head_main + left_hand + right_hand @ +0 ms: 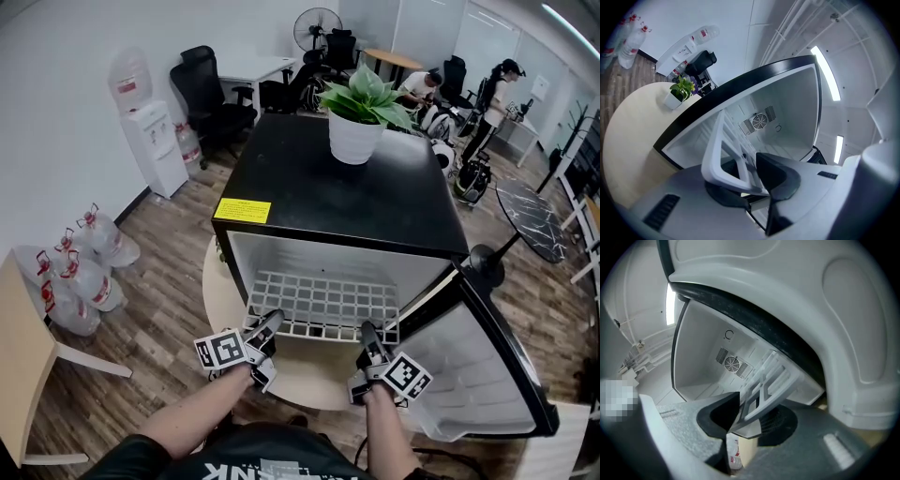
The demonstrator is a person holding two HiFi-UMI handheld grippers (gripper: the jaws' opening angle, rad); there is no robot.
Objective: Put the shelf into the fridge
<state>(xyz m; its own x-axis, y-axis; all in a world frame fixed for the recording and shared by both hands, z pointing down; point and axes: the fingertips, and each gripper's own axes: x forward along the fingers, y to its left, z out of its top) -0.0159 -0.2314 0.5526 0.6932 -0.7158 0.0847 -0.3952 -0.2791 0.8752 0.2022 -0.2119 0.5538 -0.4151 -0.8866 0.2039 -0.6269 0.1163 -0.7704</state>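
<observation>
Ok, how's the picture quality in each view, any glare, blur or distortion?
Head view: sharp, evenly lit, fridge edges bowing slightly. Left gripper view: strong fisheye, ceiling light blown out, left claw soft up close. Right gripper view: dark rounded corners, shelf blurred near the lens.

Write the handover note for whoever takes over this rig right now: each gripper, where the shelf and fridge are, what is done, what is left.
Left gripper: shut on the front left corner of the shelf.
Right gripper: shut on the shelf's front right corner.
Fridge: straight ahead, with its door swung open to the right.
Done: the back part of the shelf is inside the fridge; the front edge is at the opening.
Left: push the shelf fully in, let go with both grippers, draw them out.
</observation>
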